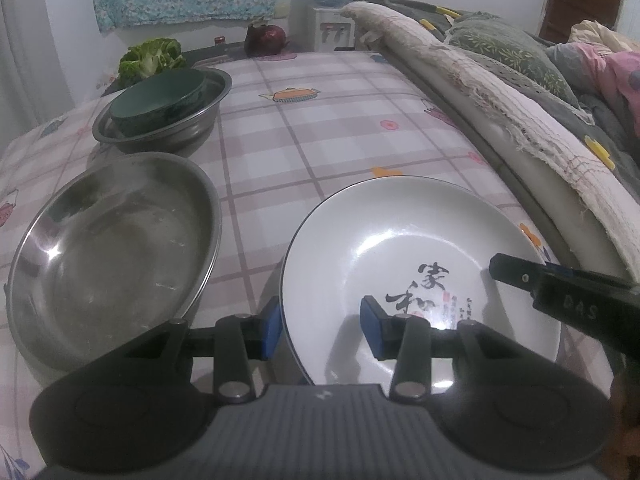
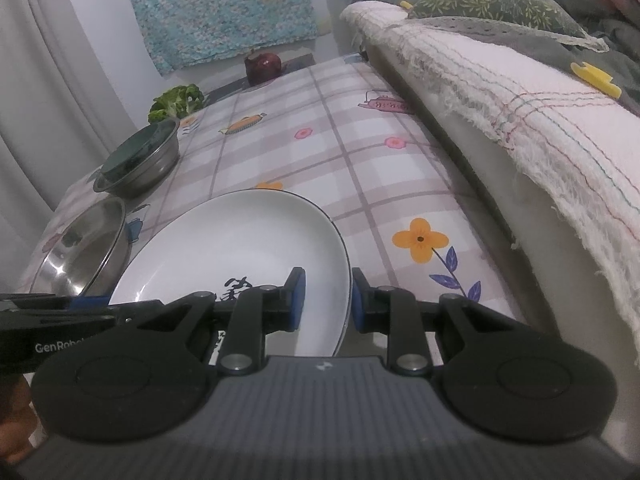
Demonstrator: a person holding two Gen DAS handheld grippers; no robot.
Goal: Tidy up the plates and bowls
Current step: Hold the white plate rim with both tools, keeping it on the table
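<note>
White plate (image 1: 400,240) sits low on the counter (image 1: 320,120), both grippers straddling its rim: left gripper (image 1: 320,326) at seven o'clock, jaws part-open with clear gaps; right gripper (image 2: 328,300) at four o'clock, narrow, contact unclear. Steel dish (image 1: 112,252) at nine waits empty; green bowl (image 1: 160,100) already nested in the steel bowl (image 1: 208,120) at eleven.

A checked tablecloth (image 1: 320,128) bears leafy greens (image 1: 150,58) and a red onion (image 1: 266,38) — bedding (image 1: 500,48) alongside.

Dim, bluish indoor light; glare on white plate (image 1: 420,248); perhaps soft, warped edges.
</note>
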